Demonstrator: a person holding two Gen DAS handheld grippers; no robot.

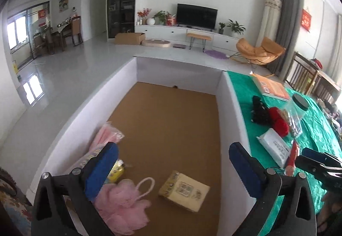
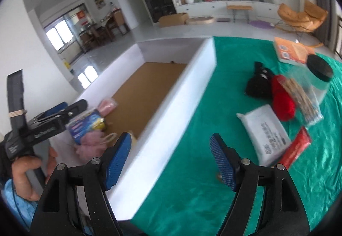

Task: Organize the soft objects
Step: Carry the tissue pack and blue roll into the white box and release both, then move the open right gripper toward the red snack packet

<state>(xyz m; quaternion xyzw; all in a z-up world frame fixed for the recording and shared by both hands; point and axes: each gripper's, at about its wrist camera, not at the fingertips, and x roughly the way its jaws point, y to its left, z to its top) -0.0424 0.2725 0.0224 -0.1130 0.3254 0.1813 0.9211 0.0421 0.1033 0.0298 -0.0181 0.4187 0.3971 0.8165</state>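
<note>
A white-walled box (image 1: 232, 107) with a brown floor holds a pink bath pouf (image 1: 121, 201), a beige tissue pack (image 1: 185, 191), a yellow sponge (image 1: 116, 169) and a pink wrapped pack (image 1: 106, 136). My left gripper (image 1: 173, 169) is open and empty above them; it also shows in the right wrist view (image 2: 64, 110). My right gripper (image 2: 171, 159) is open and empty over the box's wall (image 2: 171, 99) and the green cloth. On the cloth lie a black soft item (image 2: 257, 83), a red soft item (image 2: 283, 99) and a white wipes pack (image 2: 266, 131).
On the green cloth (image 2: 203, 193) there are also a red sachet (image 2: 296, 146), a clear bag of sticks (image 2: 303, 99), a black-lidded jar (image 2: 319, 68) and an orange book (image 2: 292, 52). Living-room floor, TV unit and an orange chair lie beyond.
</note>
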